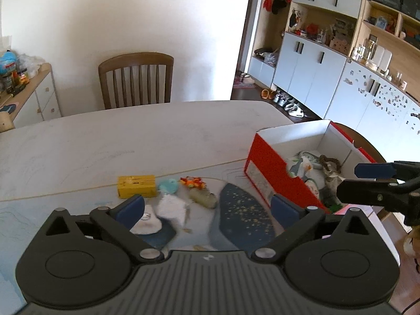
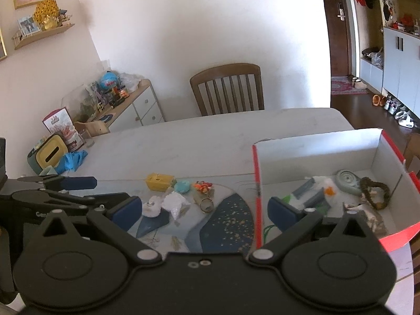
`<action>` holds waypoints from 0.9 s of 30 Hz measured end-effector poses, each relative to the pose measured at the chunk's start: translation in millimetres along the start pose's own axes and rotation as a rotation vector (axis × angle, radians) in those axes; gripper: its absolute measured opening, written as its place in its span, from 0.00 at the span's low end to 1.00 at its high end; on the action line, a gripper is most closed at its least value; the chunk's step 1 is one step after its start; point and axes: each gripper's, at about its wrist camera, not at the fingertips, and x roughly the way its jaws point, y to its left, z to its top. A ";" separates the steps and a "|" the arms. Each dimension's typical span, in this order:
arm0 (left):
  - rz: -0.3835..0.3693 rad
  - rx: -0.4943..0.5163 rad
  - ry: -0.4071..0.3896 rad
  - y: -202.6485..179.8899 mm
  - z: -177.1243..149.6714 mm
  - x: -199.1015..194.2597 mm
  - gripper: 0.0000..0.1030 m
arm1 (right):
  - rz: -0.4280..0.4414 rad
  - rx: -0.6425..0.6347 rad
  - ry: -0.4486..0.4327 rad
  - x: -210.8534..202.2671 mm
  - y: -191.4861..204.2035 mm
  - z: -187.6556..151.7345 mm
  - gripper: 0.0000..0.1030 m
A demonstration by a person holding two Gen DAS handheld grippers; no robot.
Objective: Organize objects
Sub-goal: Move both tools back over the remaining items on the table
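Note:
Several small items lie loose on a blue-patterned mat (image 1: 244,210): a yellow box (image 1: 136,185) (image 2: 160,181), a turquoise piece (image 1: 168,185), an orange trinket (image 2: 202,185), a tan pouch (image 1: 203,198), a white crumpled wad (image 2: 174,203) and a white ringed piece (image 2: 151,207). To their right stands a red shoebox (image 1: 267,168) (image 2: 315,147) with several things inside. My left gripper (image 1: 207,210) (image 2: 89,190) hovers open above the loose items, holding nothing. My right gripper (image 2: 204,212) (image 1: 367,181) is open and bare by the box's near-left corner.
A wooden chair (image 2: 227,89) stands at the table's far side. A yellow tissue box (image 2: 50,156) and blue gloves (image 2: 72,160) sit at the table's left end. A cluttered sideboard (image 2: 136,105) lines the left wall, with cabinets (image 1: 309,71) and shoes on the right.

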 end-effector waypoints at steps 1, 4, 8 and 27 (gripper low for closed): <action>0.005 0.002 -0.002 3.8 -1.6 0.6 1.00 | -0.002 -0.004 0.004 3.5 3.4 0.4 0.99; 0.037 0.012 -0.013 14.4 -7.3 2.6 1.00 | -0.005 -0.009 0.015 12.5 11.2 1.7 0.99; 0.042 0.005 -0.009 30.7 -15.2 9.9 1.00 | -0.011 -0.015 0.035 28.2 18.3 3.2 0.99; 0.101 0.008 0.040 84.9 -45.4 88.1 1.00 | -0.082 -0.027 0.170 126.4 32.8 7.3 0.94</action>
